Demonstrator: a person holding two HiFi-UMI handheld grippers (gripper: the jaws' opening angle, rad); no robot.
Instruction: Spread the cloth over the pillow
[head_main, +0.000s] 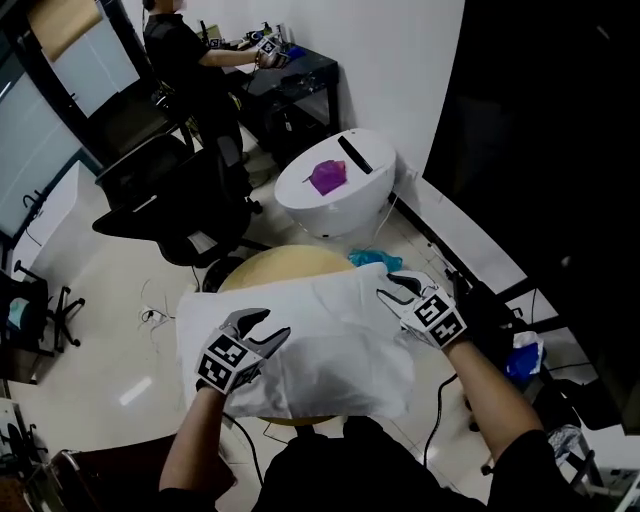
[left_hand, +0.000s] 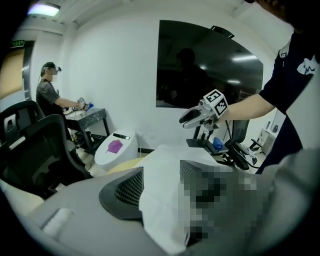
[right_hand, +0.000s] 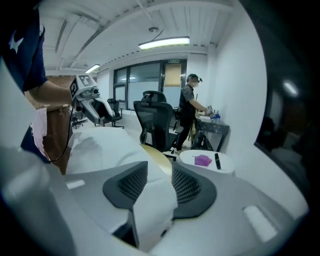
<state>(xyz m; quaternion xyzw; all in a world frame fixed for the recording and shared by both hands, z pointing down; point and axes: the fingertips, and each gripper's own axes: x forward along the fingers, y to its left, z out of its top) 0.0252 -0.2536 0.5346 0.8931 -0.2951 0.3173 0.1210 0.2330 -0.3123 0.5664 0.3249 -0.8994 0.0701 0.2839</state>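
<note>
A white cloth (head_main: 320, 350) lies spread over a puffy white mass on a round yellowish table (head_main: 280, 264); I cannot tell the pillow apart from the cloth. My left gripper (head_main: 268, 326) is at the cloth's near left part and my right gripper (head_main: 386, 289) at its far right corner. Both stand open with their fingers apart. In the left gripper view, loose cloth (left_hand: 159, 200) lies in the gap of the left gripper (left_hand: 161, 180). The right gripper view shows a fold of cloth (right_hand: 150, 210) between the jaws of the right gripper (right_hand: 160, 175).
Behind the table stands a white rounded pod (head_main: 340, 200) with a purple thing (head_main: 327, 176) on it. A black office chair (head_main: 170, 200) is at the left. A person (head_main: 185, 60) works at a dark desk at the back. Cables lie on the floor.
</note>
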